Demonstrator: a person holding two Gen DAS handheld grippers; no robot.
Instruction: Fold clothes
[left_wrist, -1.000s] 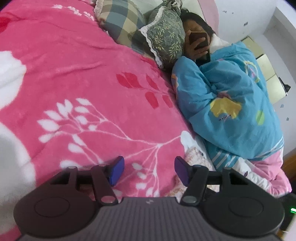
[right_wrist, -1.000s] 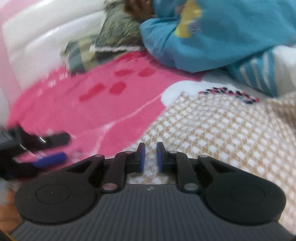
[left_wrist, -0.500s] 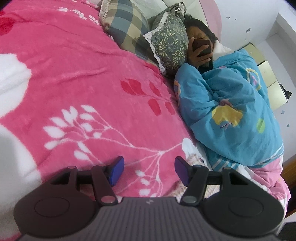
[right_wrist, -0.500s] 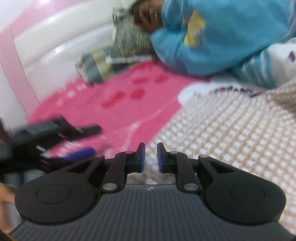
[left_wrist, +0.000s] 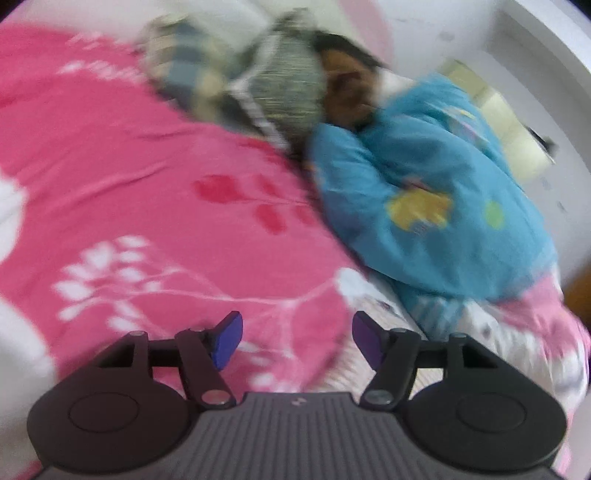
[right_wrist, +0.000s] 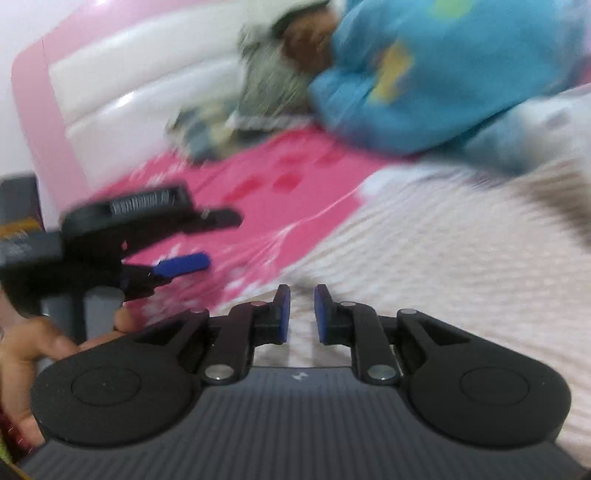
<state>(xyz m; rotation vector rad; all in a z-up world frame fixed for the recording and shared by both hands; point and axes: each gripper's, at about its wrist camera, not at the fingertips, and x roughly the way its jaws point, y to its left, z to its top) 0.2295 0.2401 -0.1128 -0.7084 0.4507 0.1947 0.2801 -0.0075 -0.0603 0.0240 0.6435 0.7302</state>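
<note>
A beige checked garment (right_wrist: 443, 266) lies spread on the pink flowered blanket (left_wrist: 147, 184), and its edge shows low in the left wrist view (left_wrist: 343, 365). My right gripper (right_wrist: 301, 310) hovers over the garment's near edge, its blue pads a narrow gap apart with nothing between them. My left gripper (left_wrist: 297, 332) hangs over the blanket beside the garment's corner, jaws wide and opening, empty. The right wrist view shows the left gripper (right_wrist: 221, 240) at the left, held by a hand (right_wrist: 22, 350). Both views are motion-blurred.
A person lies under a blue quilt (left_wrist: 424, 192) along the far side of the bed, close to the garment. Two pillows (left_wrist: 258, 85) rest at the head. A white and pink headboard (right_wrist: 129, 92) stands behind. A pale bedside cabinet (left_wrist: 509, 122) is by the wall.
The left jaws have spread a little wider. The right gripper has swung across the garment, so the left gripper now looms larger at the left of its view. Both pictures have gone blurry.
</note>
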